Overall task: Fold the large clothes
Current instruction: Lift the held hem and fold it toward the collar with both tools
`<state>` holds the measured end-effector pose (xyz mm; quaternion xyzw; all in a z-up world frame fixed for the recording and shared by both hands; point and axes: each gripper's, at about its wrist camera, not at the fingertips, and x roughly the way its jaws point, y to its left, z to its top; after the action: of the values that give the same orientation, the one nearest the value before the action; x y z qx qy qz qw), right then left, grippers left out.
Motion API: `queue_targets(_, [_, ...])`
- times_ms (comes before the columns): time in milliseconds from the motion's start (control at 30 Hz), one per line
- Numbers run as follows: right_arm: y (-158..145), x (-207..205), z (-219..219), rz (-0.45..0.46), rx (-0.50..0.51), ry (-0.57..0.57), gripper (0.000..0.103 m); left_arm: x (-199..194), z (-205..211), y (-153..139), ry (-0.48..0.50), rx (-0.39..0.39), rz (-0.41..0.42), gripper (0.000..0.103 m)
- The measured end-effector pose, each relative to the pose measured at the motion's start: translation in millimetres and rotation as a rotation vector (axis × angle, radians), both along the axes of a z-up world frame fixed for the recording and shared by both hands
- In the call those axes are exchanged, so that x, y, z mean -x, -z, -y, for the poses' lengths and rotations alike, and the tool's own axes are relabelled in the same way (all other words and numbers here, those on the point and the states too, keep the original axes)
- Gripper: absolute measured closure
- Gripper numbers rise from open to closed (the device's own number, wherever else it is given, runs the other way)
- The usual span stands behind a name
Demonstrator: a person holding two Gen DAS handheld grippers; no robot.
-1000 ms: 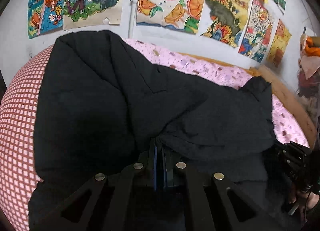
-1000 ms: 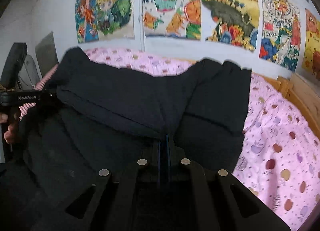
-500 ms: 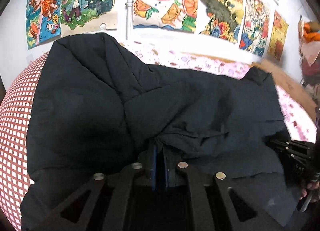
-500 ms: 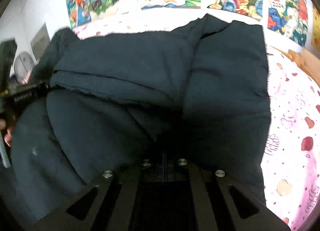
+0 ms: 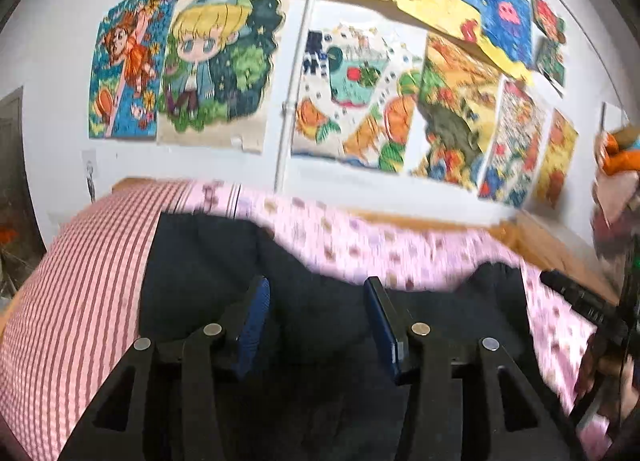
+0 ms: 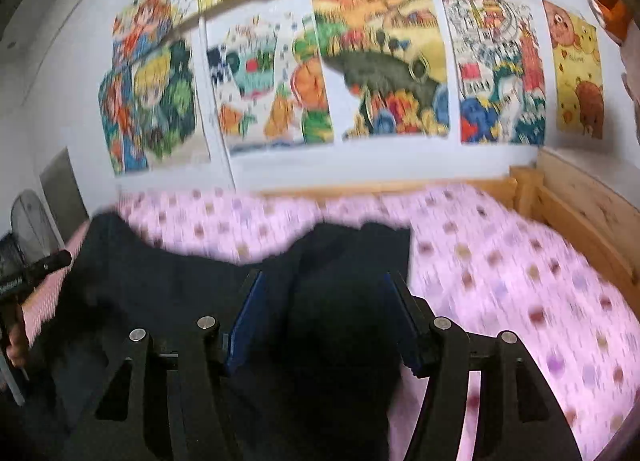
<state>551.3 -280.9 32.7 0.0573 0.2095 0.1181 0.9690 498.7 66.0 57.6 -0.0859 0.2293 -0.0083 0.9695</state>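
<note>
A large black padded garment (image 5: 320, 325) lies on the bed, folded over on itself; it also shows in the right wrist view (image 6: 192, 293). My left gripper (image 5: 316, 297) is open and empty, its blue-padded fingers (image 5: 256, 309) spread above the garment's near part. My right gripper (image 6: 324, 293) is open and empty too, fingers (image 6: 248, 309) apart over the garment's right side. The right gripper shows at the right edge of the left wrist view (image 5: 580, 301), the left gripper at the left edge of the right wrist view (image 6: 28, 273).
The bed has a pink dotted sheet (image 6: 520, 281) and a red-and-white checked cover (image 5: 80, 293) at the left. A wooden bed frame (image 6: 580, 205) runs along the right. The wall behind carries colourful posters (image 5: 352, 101). Both views are motion-blurred.
Both grippers were shut on the garment's fabric and have let go and opened. Both cameras have tilted up, so the garment sits lower in view and more wall shows.
</note>
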Motion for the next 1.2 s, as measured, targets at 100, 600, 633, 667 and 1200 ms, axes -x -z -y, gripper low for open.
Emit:
queue_targets(100, [-4.9, -32.1, -26.6, -0.011, 0.009, -0.027, 0.068, -39.8, 9.9, -2.1, -0.077, -0.044, -0.053, 0.056])
queue_targets(600, [88.9, -86.5, -43.6, -0.29, 0.111, 0.105, 0.102, -84.5, -28.7, 68.5, -0.264, 0.014, -0.209, 0.063])
queue_targets(633, [92.2, -85.7, -43.0, -0.293, 0.102, 0.104, 0.102, -86.0, -27.4, 67.8, -0.264, 0.003, -0.214, 0.063])
queue_targets(667, [91.6, -84.8, -42.8, -0.289, 0.101, 0.103, 0.102, -85.5, -26.7, 65.6, -0.263, -0.001, -0.212, 0.063])
queue_targets(1200, [47.1, -44.9, -61.3, -0.225, -0.102, -0.239, 0.102, -44.5, 29.8, 39.8, 0.24, 0.006, -0.184, 0.053])
